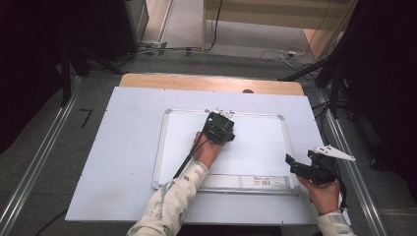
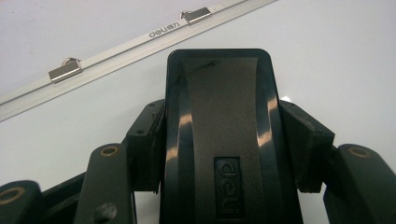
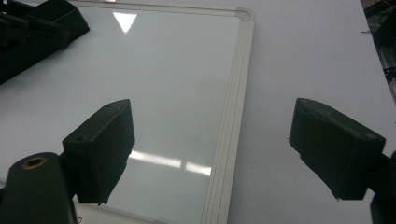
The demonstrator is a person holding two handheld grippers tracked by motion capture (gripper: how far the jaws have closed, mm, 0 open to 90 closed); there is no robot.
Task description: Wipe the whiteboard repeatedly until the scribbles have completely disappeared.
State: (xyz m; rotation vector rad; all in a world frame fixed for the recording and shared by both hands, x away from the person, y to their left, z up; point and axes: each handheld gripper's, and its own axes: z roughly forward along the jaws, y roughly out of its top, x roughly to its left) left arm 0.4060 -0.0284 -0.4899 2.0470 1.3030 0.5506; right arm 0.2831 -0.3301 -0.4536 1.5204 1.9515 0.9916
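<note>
Pale sheet point(image 1: 123, 147) covers the wooden table point(image 1: 147, 80) — grey carpet point(image 1: 44, 147) all around, cables point(image 1: 280, 53) trailing behind, metal rails point(image 1: 29, 172) flanking both sides.

Bare face of the silver-framed white whiteboard point(image 1: 255, 147) is open to the right of the left claw point(image 2: 224, 112), which sits on it clamped around a black plastic eraser point(image 2: 219, 130). Right claw point(image 3: 210, 154) hangs over the board's right frame edge. White desk point(image 1: 123, 147) margin left of the board is free.
</note>
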